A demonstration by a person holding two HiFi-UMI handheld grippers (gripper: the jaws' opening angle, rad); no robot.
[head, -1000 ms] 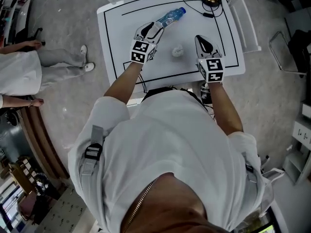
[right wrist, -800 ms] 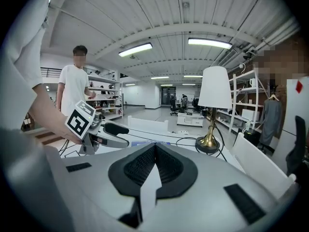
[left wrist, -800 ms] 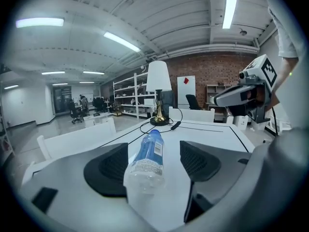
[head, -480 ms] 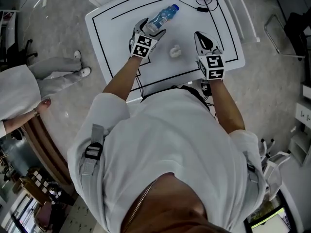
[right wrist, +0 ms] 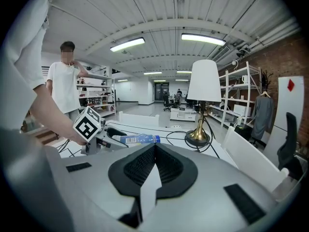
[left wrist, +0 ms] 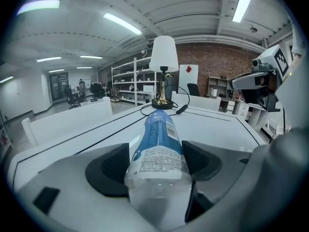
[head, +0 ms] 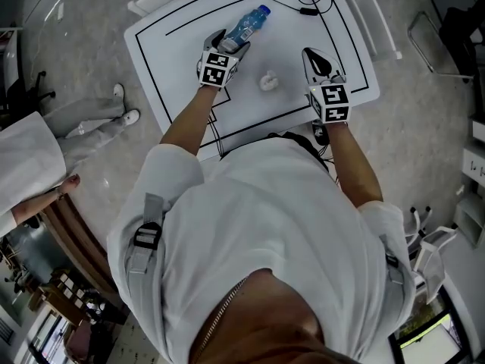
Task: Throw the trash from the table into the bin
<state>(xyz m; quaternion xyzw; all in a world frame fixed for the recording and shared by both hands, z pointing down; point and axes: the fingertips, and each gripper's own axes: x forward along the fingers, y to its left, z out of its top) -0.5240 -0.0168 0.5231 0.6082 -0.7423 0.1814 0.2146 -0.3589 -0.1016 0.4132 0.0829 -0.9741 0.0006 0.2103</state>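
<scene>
Nearest, the person's two bare arms reach out over a white tabletop point(head: 170, 74) with black lines on it. The right gripper point(head: 316, 61) is over the near right part of the tabletop. Its jaws are pressed together and nothing is between them.

A little further out, between the two grippers, a small ball of crumpled white paper point(head: 267, 81) lies on the tabletop. It is apart from both grippers.

The left gripper point(head: 229, 42) is further out on the left side. Its jaws have just been opening and now they stand wide. A clear plastic bottle point(head: 248, 23) with a blue label lies on its side on the tabletop, and its bottom end is between these jaws. The dark pads are just beside the bottle's sides. The bottle's blue cap points away from the person, toward the far edge.

Past the bottle, a lamp point(right wrist: 203, 100) with a gold base and a white shade stands at the far edge of the tabletop. A black cord point(head: 303, 10) curls beside its base.

Beyond the tabletop, a person in a white shirt point(right wrist: 65, 88) stands on the floor. Far back there are white shelves point(right wrist: 241, 98) and a brick wall.
</scene>
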